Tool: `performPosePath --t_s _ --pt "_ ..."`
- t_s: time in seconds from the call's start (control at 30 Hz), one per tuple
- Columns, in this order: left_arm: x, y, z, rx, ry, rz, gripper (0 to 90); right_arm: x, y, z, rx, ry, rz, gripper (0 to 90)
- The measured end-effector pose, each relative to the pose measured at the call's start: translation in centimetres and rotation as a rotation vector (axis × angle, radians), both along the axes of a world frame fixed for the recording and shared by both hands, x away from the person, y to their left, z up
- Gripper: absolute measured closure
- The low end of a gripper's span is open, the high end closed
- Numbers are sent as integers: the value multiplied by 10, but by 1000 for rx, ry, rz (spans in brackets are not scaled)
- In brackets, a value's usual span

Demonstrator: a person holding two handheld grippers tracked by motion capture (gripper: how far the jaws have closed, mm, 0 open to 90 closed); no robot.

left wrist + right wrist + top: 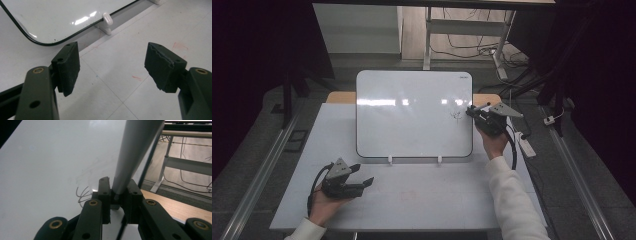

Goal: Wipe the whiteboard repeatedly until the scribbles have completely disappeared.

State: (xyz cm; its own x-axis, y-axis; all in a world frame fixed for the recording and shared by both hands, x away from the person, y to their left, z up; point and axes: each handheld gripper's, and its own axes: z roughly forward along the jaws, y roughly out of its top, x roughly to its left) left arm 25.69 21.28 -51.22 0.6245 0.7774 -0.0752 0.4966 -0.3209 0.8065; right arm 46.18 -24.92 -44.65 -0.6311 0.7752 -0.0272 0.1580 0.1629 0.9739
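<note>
A white table (pixel 422 200) is placed on a grey floor (pixel 257 150), and a strip of wooden board (pixel 339 97) is seen at its far edge. Behind it, a white desk frame (pixel 472 27) is standing, with dark cables (pixel 472 49) lying under it. The sides of the room are kept dark. A white power strip (pixel 526 145) is lying to the right.

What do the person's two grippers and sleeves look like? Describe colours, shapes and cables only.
Both the left gripper and the right gripper are black, each topped by a grey three-cornered plate and trailing a black cable. Up close, the linkage arms carry brass-coloured rivets, and the left gripper's black pads look worn, with ragged edges. The person wears white sleeves: a long right sleeve and a left cuff.
</note>
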Motion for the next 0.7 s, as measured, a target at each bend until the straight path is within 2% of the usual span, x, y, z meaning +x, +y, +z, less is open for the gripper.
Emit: performPosePath --t_s 0.03,0.07,0.1,0.13,0.17,0.2,0.23,0.27,0.3,0.33,0.37,0.43,0.47,0.5,0.53,0.57,0.63,0.7 --pt "0 0 0 0 0 0 294 0 0 0 0 0 0 774" --pt "1 0 0 -1 1 3 294 -5 10 -6 -10 22 66 775" --pt "1 1 -1 -1 4 4 294 -8 16 -8 -48 16 95 775" --pt "2 1 -1 -1 7 2 294 -11 19 -8 -89 -1 95 775" --pt "2 0 -1 1 7 2 294 -11 19 -8 -89 -1 95 775" --pt "2 0 -1 2 7 1 293 -7 14 -4 -65 4 83 775" --pt "2 -1 -1 4 6 -2 293 -5 9 -2 -43 -1 46 775" --pt "1 -1 -1 5 4 -3 293 -5 9 -2 -43 -1 46 775" --pt "0 -1 0 4 2 -3 293 -3 5 -2 -13 9 30 775" --pt "-1 -1 0 1 -1 -3 293 -7 9 -7 -14 14 56 775" --pt "0 0 0 2 -2 -2 293 -7 9 -7 -14 14 56 775" --pt "1 0 0 -2 3 2 293 -12 18 -13 -40 34 122 776" --pt "2 0 -1 0 5 2 293 -17 23 -15 -102 11 150 776" --pt "2 0 -1 0 6 2 293 -17 23 -15 -102 11 150 776" --pt "2 -1 -1 4 6 -2 293 -12 18 -11 -61 12 118 776" --pt "1 -2 -1 6 5 -4 293 -12 18 -11 -61 12 118 776" --pt "0 -2 0 6 1 -6 293 -8 12 -9 -37 3 80 776" --pt "-1 -1 0 1 -2 -2 293 -9 13 -10 -34 2 81 776"
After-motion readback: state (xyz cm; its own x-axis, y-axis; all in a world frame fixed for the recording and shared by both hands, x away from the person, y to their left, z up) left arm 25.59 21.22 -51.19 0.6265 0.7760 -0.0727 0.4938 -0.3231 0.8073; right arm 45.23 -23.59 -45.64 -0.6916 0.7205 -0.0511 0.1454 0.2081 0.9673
